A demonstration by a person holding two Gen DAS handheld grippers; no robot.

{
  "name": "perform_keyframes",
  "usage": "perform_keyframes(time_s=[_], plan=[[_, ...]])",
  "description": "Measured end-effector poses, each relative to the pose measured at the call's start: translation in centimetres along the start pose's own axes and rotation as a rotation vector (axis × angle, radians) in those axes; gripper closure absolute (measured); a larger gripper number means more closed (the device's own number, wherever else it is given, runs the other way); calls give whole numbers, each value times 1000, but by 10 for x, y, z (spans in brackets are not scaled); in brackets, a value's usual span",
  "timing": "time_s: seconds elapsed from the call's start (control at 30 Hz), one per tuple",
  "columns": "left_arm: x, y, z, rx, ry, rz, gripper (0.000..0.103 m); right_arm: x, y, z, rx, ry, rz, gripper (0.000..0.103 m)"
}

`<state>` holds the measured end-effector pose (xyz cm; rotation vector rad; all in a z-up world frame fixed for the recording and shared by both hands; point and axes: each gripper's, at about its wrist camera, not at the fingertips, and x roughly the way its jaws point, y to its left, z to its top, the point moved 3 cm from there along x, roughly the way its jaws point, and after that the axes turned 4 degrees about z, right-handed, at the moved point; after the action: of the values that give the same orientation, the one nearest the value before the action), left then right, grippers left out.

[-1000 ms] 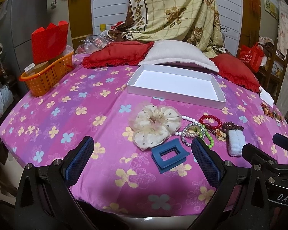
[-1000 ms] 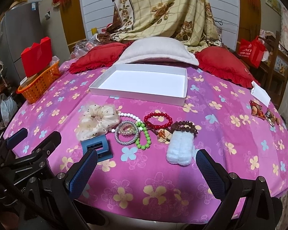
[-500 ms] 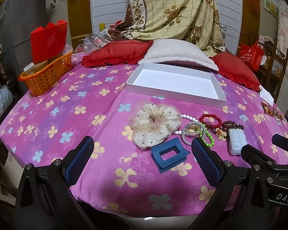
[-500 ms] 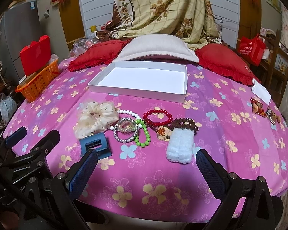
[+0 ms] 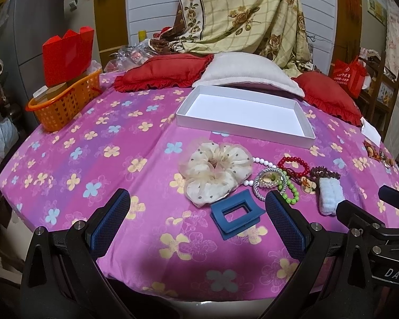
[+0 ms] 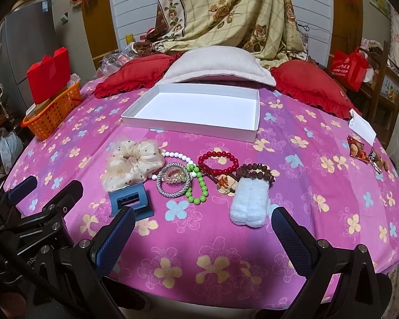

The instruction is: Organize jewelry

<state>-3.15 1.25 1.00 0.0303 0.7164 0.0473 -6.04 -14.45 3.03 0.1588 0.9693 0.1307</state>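
Both the left gripper (image 5: 196,228) and right gripper (image 6: 203,236) hang spread and empty above the jewelry (image 6: 188,175), heaped near the bare white box (image 6: 254,130), awaiting sorting.

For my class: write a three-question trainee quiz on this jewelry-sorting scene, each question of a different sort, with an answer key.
1. True or false: the white tray already holds some jewelry.
2. Which item lies nearest the left gripper? A) blue hair claw B) red bead bracelet C) orange basket
3. Fill in: both the left gripper and the right gripper are ____ and hold nothing.

Key
1. False: the tray is empty.
2. A
3. open
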Motion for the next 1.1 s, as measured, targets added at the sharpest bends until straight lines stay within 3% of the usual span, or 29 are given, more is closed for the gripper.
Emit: perform_keyframes(time_s=[1.1], plan=[[12,6,-7,-29,45,-4,1,14,-20,2,-21,32,-5,2]])
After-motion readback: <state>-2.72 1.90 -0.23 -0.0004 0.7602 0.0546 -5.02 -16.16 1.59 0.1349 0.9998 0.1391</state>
